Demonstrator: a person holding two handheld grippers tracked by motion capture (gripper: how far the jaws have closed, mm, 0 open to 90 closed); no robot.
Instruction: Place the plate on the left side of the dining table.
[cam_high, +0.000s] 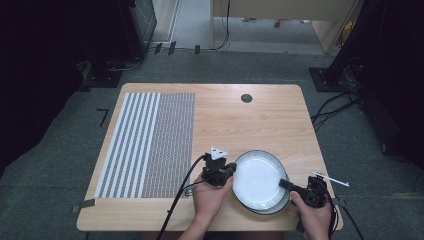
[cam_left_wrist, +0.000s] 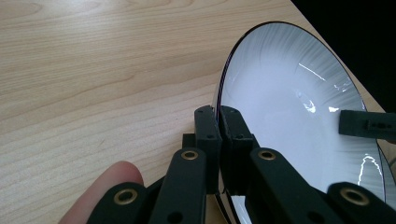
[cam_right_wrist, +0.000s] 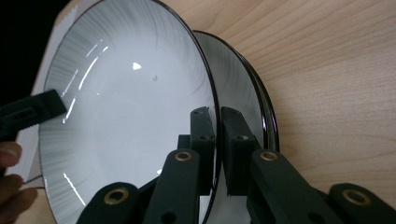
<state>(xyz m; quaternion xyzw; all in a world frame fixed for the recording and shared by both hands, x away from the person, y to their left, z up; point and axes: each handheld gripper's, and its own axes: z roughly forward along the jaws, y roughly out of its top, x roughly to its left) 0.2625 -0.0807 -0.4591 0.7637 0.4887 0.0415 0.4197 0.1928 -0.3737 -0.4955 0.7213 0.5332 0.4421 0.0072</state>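
Observation:
A white plate (cam_high: 256, 176) with a thin dark rim and grey radial streaks is held tilted over the table's front right. My left gripper (cam_high: 232, 172) is shut on its left rim; in the left gripper view the jaws (cam_left_wrist: 218, 113) pinch the edge of the plate (cam_left_wrist: 289, 107). Opposite it, my right gripper (cam_high: 284, 183) is shut on the right rim, with its jaws (cam_right_wrist: 215, 115) closed over the edge of the plate (cam_right_wrist: 130, 102). A second matching plate (cam_right_wrist: 243, 88) lies just beneath it on the wood, its rim (cam_high: 274, 210) peeking out.
A striped grey-and-white placemat (cam_high: 150, 145) covers the left half of the wooden table (cam_high: 240, 120). A dark round grommet (cam_high: 246, 98) sits near the far edge. The plates are close to the table's front right corner. Cables run over the floor at right.

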